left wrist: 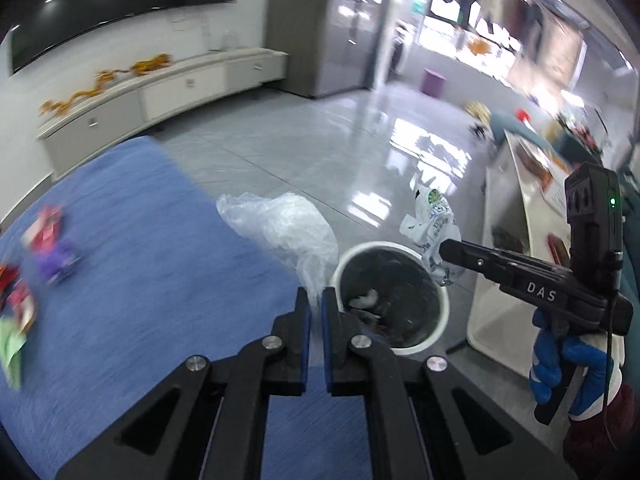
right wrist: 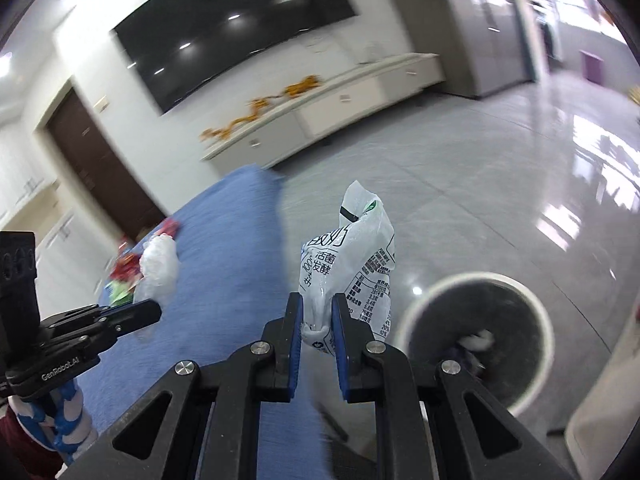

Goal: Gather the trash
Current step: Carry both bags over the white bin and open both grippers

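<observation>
Trash filled both grippers. In the left wrist view, the left gripper (left wrist: pixel 316 300) pinched a clear plastic bag (left wrist: pixel 284 228) that stood crumpled above the edge of the blue cloth (left wrist: pixel 132 280), just beside the white-rimmed bin (left wrist: pixel 400 304) on the floor. More wrappers (left wrist: pixel 44 248) lay blurred on the cloth, well apart. The right gripper (left wrist: pixel 446 250), in a blue-gloved hand (left wrist: pixel 560 368), held a printed white pouch (left wrist: pixel 432 232) over the bin's far rim.

In the right wrist view, the right gripper (right wrist: pixel 316 308) was clamped on the printed pouch (right wrist: pixel 352 256), with the bin (right wrist: pixel 476 332) to its right, and the left gripper (right wrist: pixel 154 310) held the clear bag (right wrist: pixel 158 268).
</observation>
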The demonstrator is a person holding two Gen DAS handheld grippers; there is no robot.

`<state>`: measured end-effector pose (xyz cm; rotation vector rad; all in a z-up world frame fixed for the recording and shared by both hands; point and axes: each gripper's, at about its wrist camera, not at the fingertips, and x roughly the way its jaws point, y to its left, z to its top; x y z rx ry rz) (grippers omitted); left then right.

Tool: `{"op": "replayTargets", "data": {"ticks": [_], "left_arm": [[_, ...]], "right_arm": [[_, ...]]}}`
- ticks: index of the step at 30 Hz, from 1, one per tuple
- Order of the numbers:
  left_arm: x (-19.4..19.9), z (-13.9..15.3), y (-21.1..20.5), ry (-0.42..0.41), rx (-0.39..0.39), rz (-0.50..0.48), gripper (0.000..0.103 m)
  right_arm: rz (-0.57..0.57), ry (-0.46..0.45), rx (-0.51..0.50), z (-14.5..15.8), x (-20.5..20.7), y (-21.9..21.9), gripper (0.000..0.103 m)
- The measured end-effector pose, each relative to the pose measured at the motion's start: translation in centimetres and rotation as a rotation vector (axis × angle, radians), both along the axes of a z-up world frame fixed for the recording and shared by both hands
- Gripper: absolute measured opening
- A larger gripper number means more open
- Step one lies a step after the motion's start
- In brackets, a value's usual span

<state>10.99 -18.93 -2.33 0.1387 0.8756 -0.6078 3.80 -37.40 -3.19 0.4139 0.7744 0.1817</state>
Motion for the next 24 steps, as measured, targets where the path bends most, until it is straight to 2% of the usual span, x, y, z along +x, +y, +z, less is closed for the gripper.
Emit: {"op": "replayTargets", "data": {"ticks": [4, 8, 15, 16, 17, 18, 20, 22, 24], "left_arm": [[1.4, -1.6, -6.2, 0.029, 0.048, -0.094, 0.005], [2.4, -3.5, -10.5, 0.064, 0.077, -0.144, 0.005], [5.2, -6.2, -15.1, 0.165, 0.071, -0.161, 0.007], [5.7, -6.6, -15.7, 0.187, 0.066, -0.162, 0.007], [6.1, -7.0, -15.9, 0.209, 0.059, -0.162, 0.011], [6.4, -7.3, -16.1, 0.225, 0.055, -0.159, 0.014], [6.8, -7.7, -16.5, 0.252, 0.039, -0.154, 0.039], [6.9, -7.7, -16.5, 0.253, 0.029, -0.141, 0.054], [6.8, -7.6, -16.3, 0.255, 0.021, -0.14, 0.054]], "right_arm": [[-0.085, 0.049, 0.0, -1.8, -0.1, -3.8, 0.014], [-0.138, 0.098, 0.003, -3.6, 0.6, -6.1, 0.014], [-0.196, 0.175, -0.024, -6.1, 1.9, -8.7, 0.02], [-0.205, 0.184, -0.03, -6.4, 1.9, -9.0, 0.025], [-0.216, 0.192, -0.035, -6.6, 1.9, -9.1, 0.028], [-0.228, 0.196, -0.037, -6.8, 1.8, -9.3, 0.036], [-0.249, 0.2, -0.03, -7.1, 1.4, -9.7, 0.04], [-0.264, 0.208, -0.031, -7.3, 1.1, -10.0, 0.041], [-0.276, 0.214, -0.036, -7.2, 1.0, -10.1, 0.041]]}}
